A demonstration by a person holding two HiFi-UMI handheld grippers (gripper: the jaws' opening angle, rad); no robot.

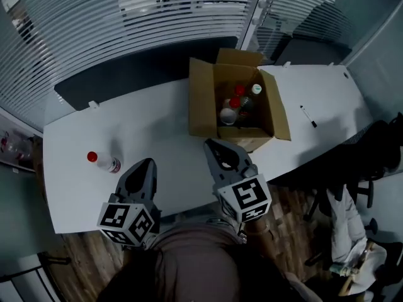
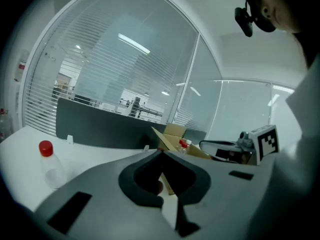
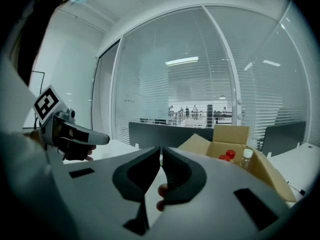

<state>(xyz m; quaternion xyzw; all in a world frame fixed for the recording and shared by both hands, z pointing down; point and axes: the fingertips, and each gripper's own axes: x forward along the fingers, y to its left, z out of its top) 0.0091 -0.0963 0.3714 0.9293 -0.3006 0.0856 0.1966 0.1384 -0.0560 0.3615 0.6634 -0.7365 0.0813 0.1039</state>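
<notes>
Above white table (image 1: 157, 131): open cardboard box (image 1: 200, 99) just ahead of right gripper (image 1: 213, 145); left gripper (image 1: 148, 163) beside it, both pressed together, empty. Red-capped bottle (image 1: 104, 162) lying just left. Probably best spread wide before any grab.

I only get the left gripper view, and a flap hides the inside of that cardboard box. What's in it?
Observer: The head view looks straight down into the cardboard box. There are bottles standing inside, two with red caps and one with a white cap.
Operator: Is the right gripper carrying anything?
Observer: No. The right gripper view shows the right gripper with its jaws together and nothing between them.
Operator: Is there anything on the far side of the box?
Observer: A black pen lies on the white table, to the right of the box.
</notes>
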